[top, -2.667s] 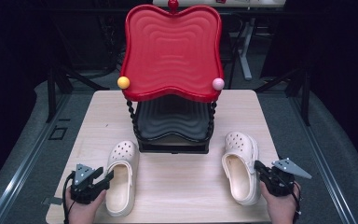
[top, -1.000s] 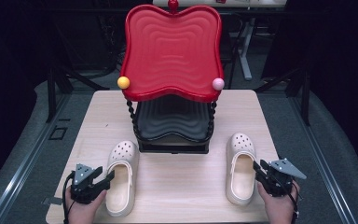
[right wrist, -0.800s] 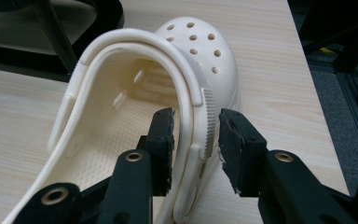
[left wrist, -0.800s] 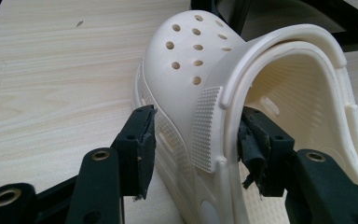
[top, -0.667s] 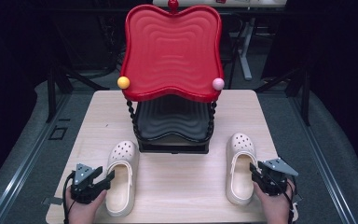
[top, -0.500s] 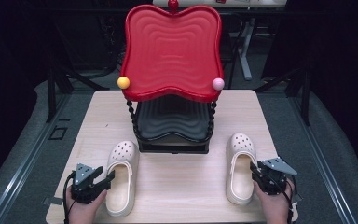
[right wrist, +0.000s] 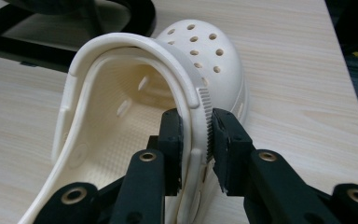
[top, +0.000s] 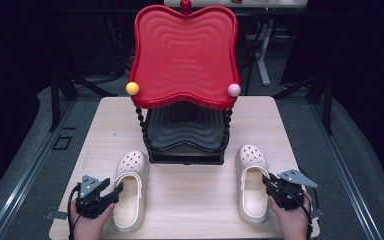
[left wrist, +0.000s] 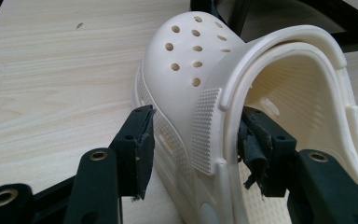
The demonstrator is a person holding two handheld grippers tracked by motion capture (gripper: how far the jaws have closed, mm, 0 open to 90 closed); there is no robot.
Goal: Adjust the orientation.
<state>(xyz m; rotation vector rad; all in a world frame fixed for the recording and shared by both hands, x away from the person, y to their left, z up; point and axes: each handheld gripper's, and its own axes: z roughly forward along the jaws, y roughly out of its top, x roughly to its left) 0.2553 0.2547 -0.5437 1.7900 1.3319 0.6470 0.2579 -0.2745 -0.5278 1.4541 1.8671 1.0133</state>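
Each black hand-held gripper [top: 98, 194] [top: 279, 185] carries a grey triangular plate, brass-ringed screw holes and frayed pads [left wrist: 145, 140].

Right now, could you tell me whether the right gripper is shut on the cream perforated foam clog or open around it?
Shut: the right gripper has both jaws pressed against the side wall of the cream perforated foam clog.

I see the pale wooden table [top: 190, 200] evenly lit from above against dark surroundings; soft shadows, slight sheen on the glossy red scalloped tray [top: 184, 52]; high view slightly soft.
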